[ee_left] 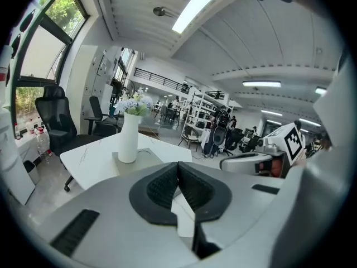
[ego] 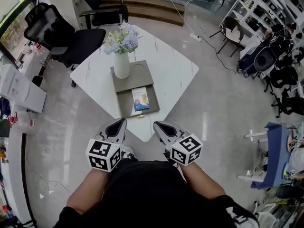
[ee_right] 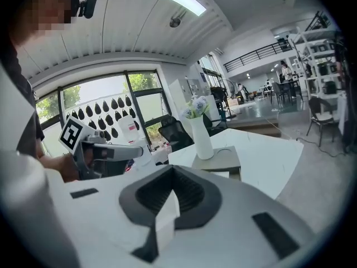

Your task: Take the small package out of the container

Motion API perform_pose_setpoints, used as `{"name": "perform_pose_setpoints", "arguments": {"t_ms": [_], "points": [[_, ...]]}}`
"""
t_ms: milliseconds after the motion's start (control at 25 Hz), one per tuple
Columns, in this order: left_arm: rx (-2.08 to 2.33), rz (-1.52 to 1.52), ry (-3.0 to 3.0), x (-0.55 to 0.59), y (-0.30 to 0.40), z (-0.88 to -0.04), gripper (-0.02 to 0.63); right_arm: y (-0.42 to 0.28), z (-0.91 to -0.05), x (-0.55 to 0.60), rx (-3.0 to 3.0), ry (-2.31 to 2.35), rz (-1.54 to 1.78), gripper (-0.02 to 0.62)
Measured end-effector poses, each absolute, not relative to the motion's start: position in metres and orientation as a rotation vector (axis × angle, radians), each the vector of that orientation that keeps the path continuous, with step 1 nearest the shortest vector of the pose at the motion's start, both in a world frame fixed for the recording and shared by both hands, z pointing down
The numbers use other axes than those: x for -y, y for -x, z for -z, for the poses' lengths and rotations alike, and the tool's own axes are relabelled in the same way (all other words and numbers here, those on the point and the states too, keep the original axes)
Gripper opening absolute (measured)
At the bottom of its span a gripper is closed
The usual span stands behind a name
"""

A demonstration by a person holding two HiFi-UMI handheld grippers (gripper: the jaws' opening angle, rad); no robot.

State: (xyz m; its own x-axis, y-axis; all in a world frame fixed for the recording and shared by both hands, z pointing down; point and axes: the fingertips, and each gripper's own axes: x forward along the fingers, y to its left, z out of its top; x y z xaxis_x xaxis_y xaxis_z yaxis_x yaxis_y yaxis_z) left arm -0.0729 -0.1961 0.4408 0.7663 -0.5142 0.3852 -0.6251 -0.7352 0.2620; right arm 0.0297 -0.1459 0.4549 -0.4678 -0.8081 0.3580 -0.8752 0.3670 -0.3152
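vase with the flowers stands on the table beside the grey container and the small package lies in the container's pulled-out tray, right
Not quite. The vase stands on top of the grey container, not beside it on the table; the head view shows this. The small package does lie in the container's pulled-out tray.

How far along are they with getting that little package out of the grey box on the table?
Barely begun. Done: the container looks open at the near end, with the small package lying flat inside. In hand: nothing; the left gripper and right gripper are both shut and empty, held short of the table. Left: reach in, grip the package and lift it out.
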Motion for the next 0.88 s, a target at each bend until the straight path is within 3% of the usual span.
{"name": "perform_pose_setpoints", "arguments": {"t_ms": [880], "points": [[0.87, -0.47, -2.543, 0.259, 0.093, -0.468, 0.003, -0.029, -0.455, 0.206, 2.429, -1.582, -0.678, 0.0]]}}
